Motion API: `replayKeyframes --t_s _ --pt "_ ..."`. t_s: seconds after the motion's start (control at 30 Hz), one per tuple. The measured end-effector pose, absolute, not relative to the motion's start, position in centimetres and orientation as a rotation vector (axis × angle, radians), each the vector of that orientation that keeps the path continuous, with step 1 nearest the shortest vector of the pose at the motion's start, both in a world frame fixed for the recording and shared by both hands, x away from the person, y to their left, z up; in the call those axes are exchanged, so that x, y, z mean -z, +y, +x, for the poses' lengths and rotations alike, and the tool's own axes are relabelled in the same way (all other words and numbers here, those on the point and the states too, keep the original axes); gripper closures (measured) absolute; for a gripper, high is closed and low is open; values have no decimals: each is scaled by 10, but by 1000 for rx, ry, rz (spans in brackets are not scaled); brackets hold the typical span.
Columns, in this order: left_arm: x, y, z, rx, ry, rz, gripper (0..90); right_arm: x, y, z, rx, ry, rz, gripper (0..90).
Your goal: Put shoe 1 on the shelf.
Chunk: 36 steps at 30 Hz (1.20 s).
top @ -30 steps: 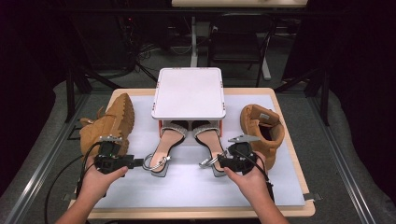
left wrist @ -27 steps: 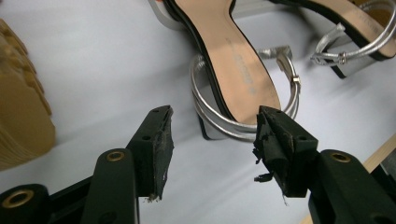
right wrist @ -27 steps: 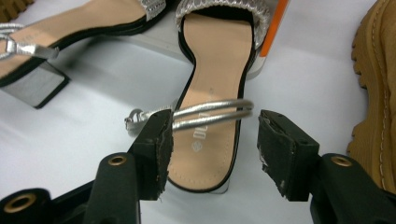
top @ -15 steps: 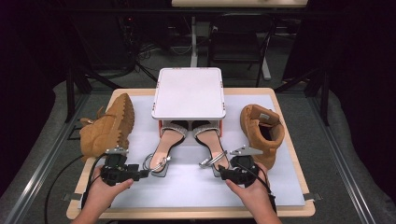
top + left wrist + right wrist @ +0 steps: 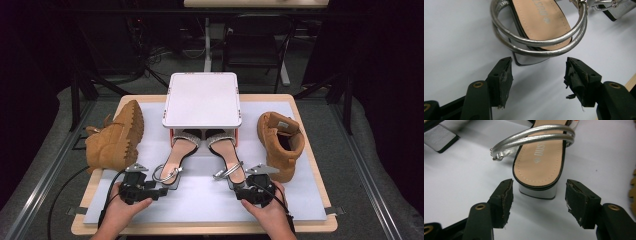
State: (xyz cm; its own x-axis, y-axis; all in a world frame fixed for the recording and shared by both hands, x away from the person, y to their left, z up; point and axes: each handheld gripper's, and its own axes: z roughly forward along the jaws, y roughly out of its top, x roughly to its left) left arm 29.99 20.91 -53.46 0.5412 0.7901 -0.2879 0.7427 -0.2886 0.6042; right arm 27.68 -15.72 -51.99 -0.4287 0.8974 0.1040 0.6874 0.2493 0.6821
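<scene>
Both sandals' toes sit under the stand [image 5: 202, 100]. Our left gripper [image 5: 537, 75] and right gripper [image 5: 539, 197] have just been opening, empty, behind left sandal [image 5: 175, 159] and right sandal [image 5: 226, 155]. Risk: jaws snagging straps, dragging shoes crooked.

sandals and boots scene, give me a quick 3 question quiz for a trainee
1. True or false: the left hand-held gripper is clamped on the left sandal.
2. Where do the toes of both sandals lie? A) under the white stand B) inside a boot C) off the mat
3. Which brown boot lies on its side with its sole showing, the left boot or the right boot?

Key:
1. False. Its jaws stand open just short of the heel, as do those of the right hand-held gripper behind the right sandal.
2. A
3. The left boot
</scene>
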Motion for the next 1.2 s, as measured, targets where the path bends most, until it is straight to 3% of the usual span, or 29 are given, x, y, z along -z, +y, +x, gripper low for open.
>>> replayKeyframes --t_s 0.43,0.63,1.2 --pt "544 188 310 -166 1256 2045 348 539 -148 290 -931 2214 1504 326" --pt "546 183 311 -211 1269 2038 349 545 -142 297 -912 2189 1555 396" --pt "547 168 314 -235 1273 2048 372 546 -135 293 -893 2153 1560 406"
